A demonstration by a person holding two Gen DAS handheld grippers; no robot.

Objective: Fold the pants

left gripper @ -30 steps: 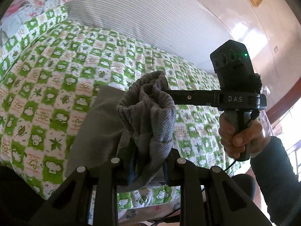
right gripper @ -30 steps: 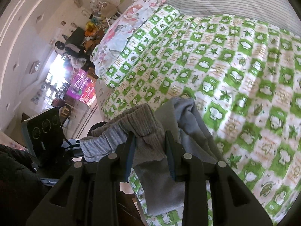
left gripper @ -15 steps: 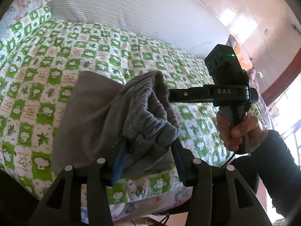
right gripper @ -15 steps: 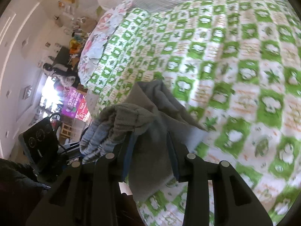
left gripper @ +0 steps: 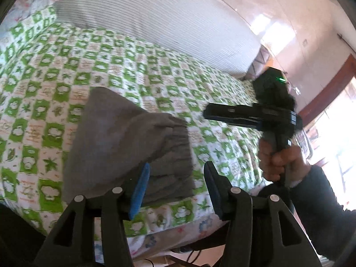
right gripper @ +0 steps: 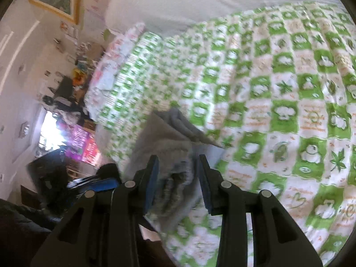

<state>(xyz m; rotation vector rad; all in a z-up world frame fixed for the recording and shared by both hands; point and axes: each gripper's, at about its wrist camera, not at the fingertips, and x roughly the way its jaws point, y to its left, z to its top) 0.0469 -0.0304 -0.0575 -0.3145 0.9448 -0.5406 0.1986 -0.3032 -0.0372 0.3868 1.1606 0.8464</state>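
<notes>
Left hand-held gripper [left gripper: 176,183] stands with its jaws opening, free of the folded grey knit pants [left gripper: 124,146], which lie near the front edge of the bed with the green-and-white checked quilt [left gripper: 66,71]; bare quilt stretches far beyond them. Right hand-held gripper [right gripper: 178,178] has the pants' ribbed end between its slightly parted blue pads, contact unclear. Only the left view shows the person's hand [left gripper: 278,162] on it.

Pants [left gripper: 124,146] on bed [left gripper: 155,71], near edge
</notes>
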